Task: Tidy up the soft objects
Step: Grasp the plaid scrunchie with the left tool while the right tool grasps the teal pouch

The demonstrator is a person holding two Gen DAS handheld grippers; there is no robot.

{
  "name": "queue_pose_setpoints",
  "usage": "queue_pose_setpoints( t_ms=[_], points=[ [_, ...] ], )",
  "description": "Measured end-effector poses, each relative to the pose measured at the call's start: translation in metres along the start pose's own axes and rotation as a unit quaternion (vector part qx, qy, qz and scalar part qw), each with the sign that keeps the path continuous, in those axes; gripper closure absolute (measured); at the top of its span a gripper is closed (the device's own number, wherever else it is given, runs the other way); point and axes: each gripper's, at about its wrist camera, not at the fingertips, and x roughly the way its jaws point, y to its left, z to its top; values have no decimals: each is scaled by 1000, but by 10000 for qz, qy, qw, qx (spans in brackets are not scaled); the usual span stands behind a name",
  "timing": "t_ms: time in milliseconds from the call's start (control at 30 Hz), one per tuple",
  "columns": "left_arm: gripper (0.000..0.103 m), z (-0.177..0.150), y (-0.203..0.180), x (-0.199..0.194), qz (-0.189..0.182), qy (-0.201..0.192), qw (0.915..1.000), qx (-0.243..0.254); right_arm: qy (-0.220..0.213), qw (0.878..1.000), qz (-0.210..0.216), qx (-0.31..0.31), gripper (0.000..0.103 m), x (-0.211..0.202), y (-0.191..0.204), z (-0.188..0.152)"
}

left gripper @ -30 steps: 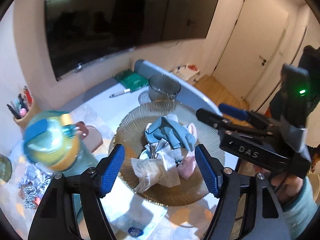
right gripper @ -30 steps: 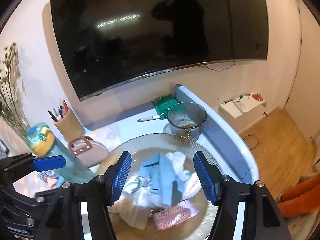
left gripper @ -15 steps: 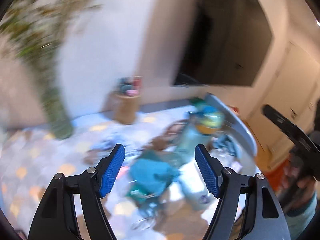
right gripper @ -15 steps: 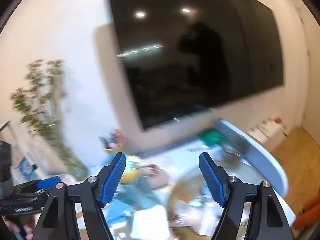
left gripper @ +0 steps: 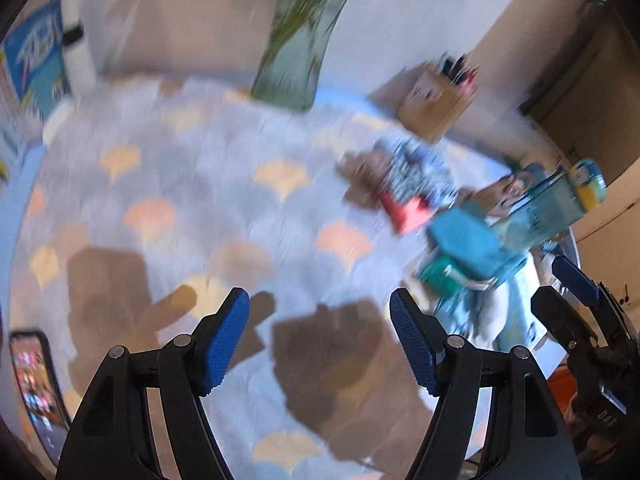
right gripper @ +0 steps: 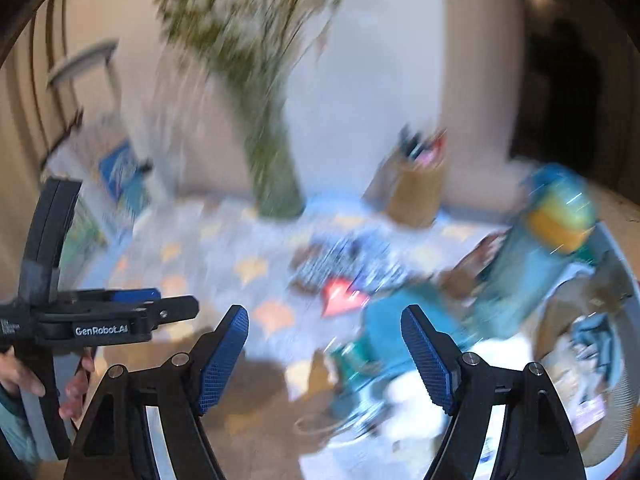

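left gripper (left gripper: pixel 319 336): we see jaws spread, nothing between | right gripper (right gripper: pixel 325 354): jaws spread, empty | below: blurred patterned tablecloth (left gripper: pixel 224 208), teal pouch (left gripper: pixel 472 248) to the right

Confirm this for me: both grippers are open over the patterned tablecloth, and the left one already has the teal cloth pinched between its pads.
Not quite. The left gripper holds nothing: the left wrist view shows only bare tablecloth and shadow between its open pads. The teal cloth lies off to the right of them, by the water bottle. The right gripper is open too.
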Motion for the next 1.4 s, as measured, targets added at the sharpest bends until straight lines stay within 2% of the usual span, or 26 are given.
queue_pose_setpoints(
  t_ms=[167, 333, 433, 500, 567, 633, 833, 900, 1000, 1033, 1133, 1200, 1300, 1400],
  points=[
    [32, 3, 0, 7, -303, -7, 9995, -56, 112, 9999, -38, 84, 26, 10, -5, -7],
    [32, 28, -22, 27, -690, -271, 9971, -196, 238, 9984, -464, 236, 26, 19, -23, -12],
    [32, 43, -43, 48, -923, -393, 9950, 3, 342, 9953, -861, 280, 26, 28, -41, -17],
    [32, 52, -59, 63, -917, -526, 9941, 229, 316, 9949, -925, 261, 26, 29, -50, -20],
    [32, 59, -70, 76, -857, -557, 9939, 413, 262, 9950, -959, 64, 23, 32, -51, -23],
    [32, 66, -78, 92, -825, -459, 9941, 528, 237, 9940, -986, -411, 22, 36, -46, -27],
    [35, 72, -88, 126, -1072, -6, 9927, 549, 194, 9875, -474, -1494, 22, 43, -14, -45],
    [44, 75, -90, 133, -1075, 70, 9928, 517, 342, 9831, -394, -1753, 22, 52, -5, -49],
    [66, 79, -90, 138, -963, 39, 9943, 451, 407, 9763, -600, -2041, 22, 65, 3, -54],
    [80, 80, -90, 139, -904, 48, 9949, 453, 420, 9750, -676, -2074, 22, 70, 4, -53],
    [86, 85, -87, 138, -971, 10, 9946, 374, 525, 9740, -692, -2092, 24, 83, 3, -50],
    [93, 87, -84, 133, -951, -83, 9947, 388, 485, 9731, -511, -2195, 34, 81, 6, -45],
    [94, 92, -76, 126, -941, -232, 9948, 320, 287, 9717, -66, -2343, 34, 67, 15, -42],
    [94, 97, -66, 119, -954, -280, 9948, 243, 605, 9708, -21, -2323, 35, 81, 19, -46]
  ],
)
